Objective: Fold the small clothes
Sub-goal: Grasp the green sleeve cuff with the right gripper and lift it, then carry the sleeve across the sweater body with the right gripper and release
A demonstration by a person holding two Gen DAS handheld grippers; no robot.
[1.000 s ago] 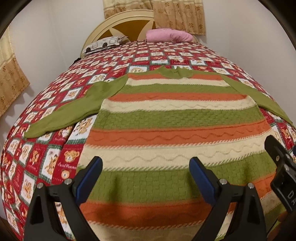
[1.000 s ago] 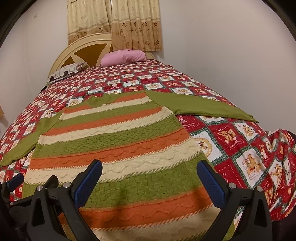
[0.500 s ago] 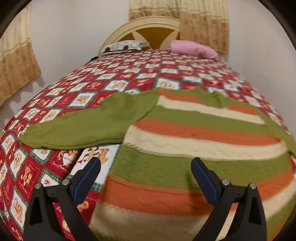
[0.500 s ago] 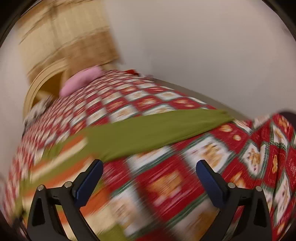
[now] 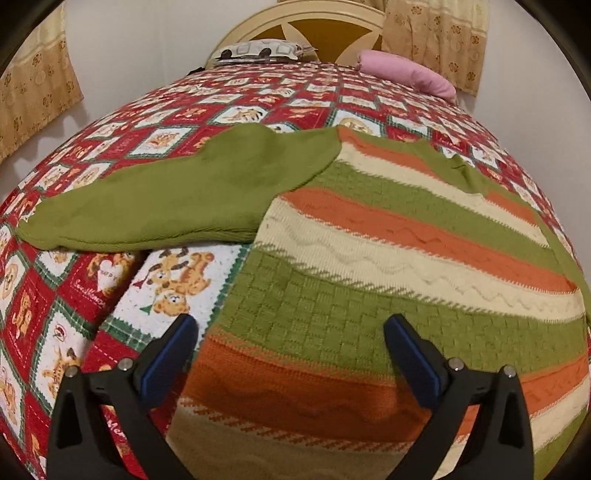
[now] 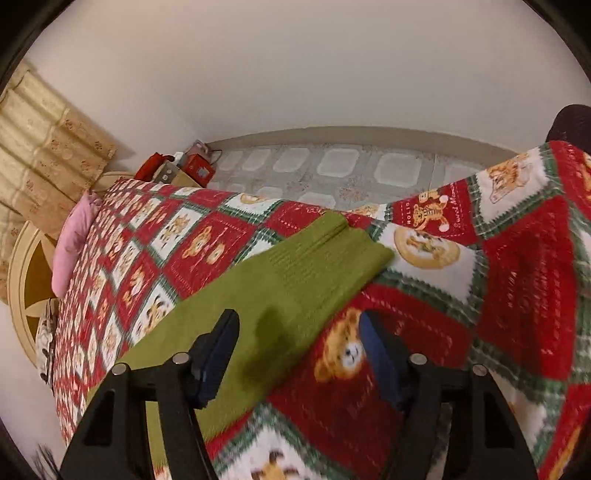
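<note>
A striped sweater [image 5: 388, 266] in green, orange and cream lies flat on the bed's red teddy-bear quilt [image 5: 92, 280], its long axis running from the hem by the left gripper [image 5: 291, 354] up toward the neckline near the headboard [image 5: 306, 26]. One plain green sleeve [image 5: 173, 195] stretches out to the left across the quilt. The left gripper's fingers [image 5: 170, 354] stand wide apart over the sweater's lower left edge, holding nothing. The right gripper [image 6: 299, 354] hovers over the other sleeve [image 6: 295, 284], whose cuff points toward the bed's edge and the tiled floor [image 6: 332, 166]; its fingers are spread, empty.
</note>
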